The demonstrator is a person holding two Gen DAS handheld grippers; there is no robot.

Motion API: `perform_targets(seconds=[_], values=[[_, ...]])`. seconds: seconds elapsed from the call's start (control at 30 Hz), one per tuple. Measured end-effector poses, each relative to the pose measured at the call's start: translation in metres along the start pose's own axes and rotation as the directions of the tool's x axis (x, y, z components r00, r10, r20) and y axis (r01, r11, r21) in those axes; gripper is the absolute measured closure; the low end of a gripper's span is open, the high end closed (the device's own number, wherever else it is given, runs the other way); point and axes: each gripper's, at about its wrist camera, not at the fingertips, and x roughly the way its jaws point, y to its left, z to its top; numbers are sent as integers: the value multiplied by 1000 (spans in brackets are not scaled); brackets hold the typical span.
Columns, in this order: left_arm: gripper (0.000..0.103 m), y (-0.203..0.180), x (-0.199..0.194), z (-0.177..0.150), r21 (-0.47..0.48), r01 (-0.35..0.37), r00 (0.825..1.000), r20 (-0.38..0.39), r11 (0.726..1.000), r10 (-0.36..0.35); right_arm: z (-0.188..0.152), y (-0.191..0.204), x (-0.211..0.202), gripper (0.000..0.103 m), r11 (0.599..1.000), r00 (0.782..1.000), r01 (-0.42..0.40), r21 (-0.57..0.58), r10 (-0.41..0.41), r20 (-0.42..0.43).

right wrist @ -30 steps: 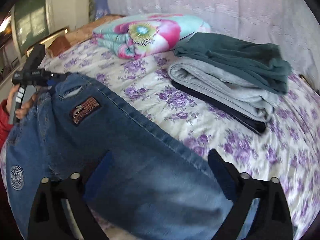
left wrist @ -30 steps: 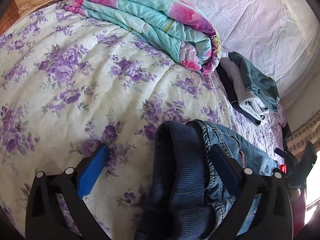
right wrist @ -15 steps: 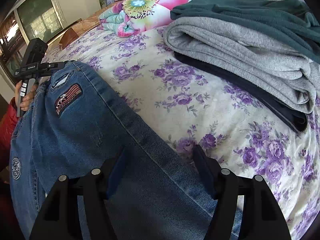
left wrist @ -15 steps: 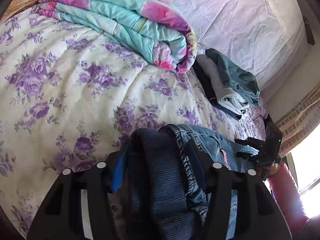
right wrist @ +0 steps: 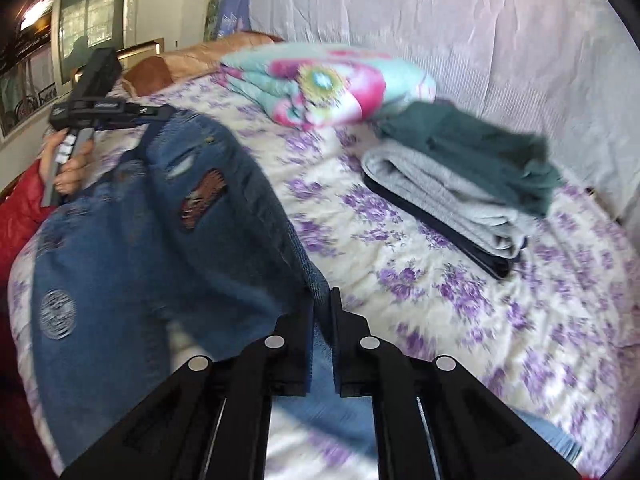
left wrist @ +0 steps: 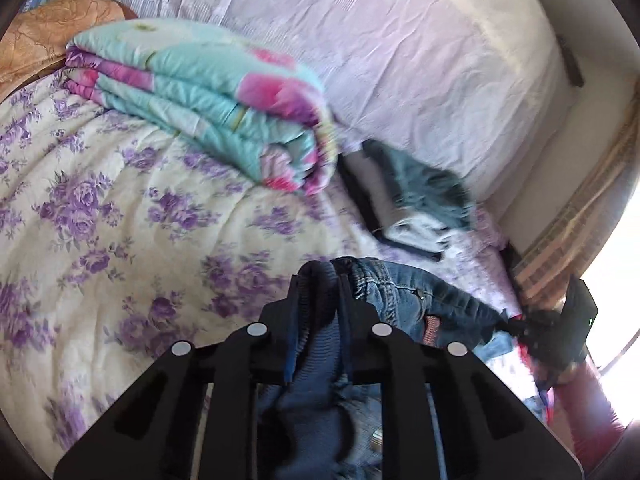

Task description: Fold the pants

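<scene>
We hold the pair of jeans (right wrist: 160,240) over the bed (right wrist: 460,300), whose cover is cream with purple flowers. Our left claw (left wrist: 320,280) is closing, and its pads already pinch the dark ribbed waistband (left wrist: 316,344), which bunches up between them. Our right claw (right wrist: 322,300) is closing too, with a fold of blue denim at the trouser edge caught between its pads. From the right wrist view the jeans stretch away to the left, a brown patch (right wrist: 202,200) and a round white badge (right wrist: 58,314) showing on the cloth, and the left claw's black body sits at their far end, held by a hand (right wrist: 70,168) with a red sleeve (right wrist: 22,212) behind it. Farther up the bed lies a folded turquoise-and-pink quilt (left wrist: 208,104), and just beside it a stack of folded clothes (right wrist: 464,184), green on top, grey under it, something dark at the bottom. Behind these a pale lilac sheet (left wrist: 400,60) rises along the wall side. Both views are blurred.
</scene>
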Motion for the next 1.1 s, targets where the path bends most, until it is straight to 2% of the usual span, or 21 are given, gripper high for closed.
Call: perform_targets(seconds=[0.1, 0.23, 0.27, 0.3, 0.37, 0.43, 0.47, 0.5, 0.57, 0.6, 0.67, 0.7, 0.83, 0.93, 1.1], values=[[87, -10, -23, -10, -9, 48, 998, 45, 999, -48, -18, 30, -43, 95, 1000, 998, 18, -4, -17, 64], [87, -21, -60, -31, -12, 106, 989, 102, 994, -104, -42, 70, -82, 98, 1000, 993, 4, 18, -6, 119], [87, -22, -70, -38, -24, 126, 986, 113, 992, -123, -50, 81, -90, 103, 1000, 991, -4, 22, 1, 131], [86, -23, -79, -43, -34, 134, 985, 118, 990, -129, -59, 91, -101, 103, 999, 988, -28, 34, 23, 151], [83, -24, -95, -59, -60, 120, 988, 108, 991, -113, -74, 109, -116, 103, 996, 983, -67, 53, 57, 173], [80, -26, -107, -74, -78, 81, 993, 87, 994, -75, -92, 127, -117, 103, 993, 985, -103, 57, 94, 148], [71, -27, -113, -83, -93, 51, 996, 78, 994, -44, -100, 135, -116, 103, 994, 987, -100, 50, 93, 129], [49, -27, -118, -90, -115, 44, 997, 70, 992, -36, -108, 140, -114, 103, 995, 989, -87, 42, 81, 120], [28, -26, -130, -105, -182, 46, 997, 73, 982, -33, -113, 143, -114, 101, 996, 989, -71, 54, 64, 133], [25, -24, -134, -108, -204, 46, 997, 77, 978, -31, -112, 142, -111, 95, 995, 990, -76, 61, 68, 122], [25, -24, -136, -115, -253, 83, 996, 61, 964, -69, -112, 146, -109, 43, 999, 990, -33, 41, 27, 136], [25, -23, -133, -116, -274, 90, 996, 44, 957, -81, -113, 153, -109, 40, 1000, 989, -11, 10, 10, 148], [24, -26, -118, -113, -299, 14, 1000, -2, 954, -15, -109, 167, -93, 47, 996, 990, 53, -67, -44, 134], [24, -28, -105, -107, -327, 45, 998, -16, 944, -53, -103, 161, -69, 59, 991, 993, 85, -103, -76, 88], [22, -25, -81, -96, -382, -2, 997, -74, 924, -29, -101, 147, -38, 60, 989, 995, 94, -110, -91, 33]])
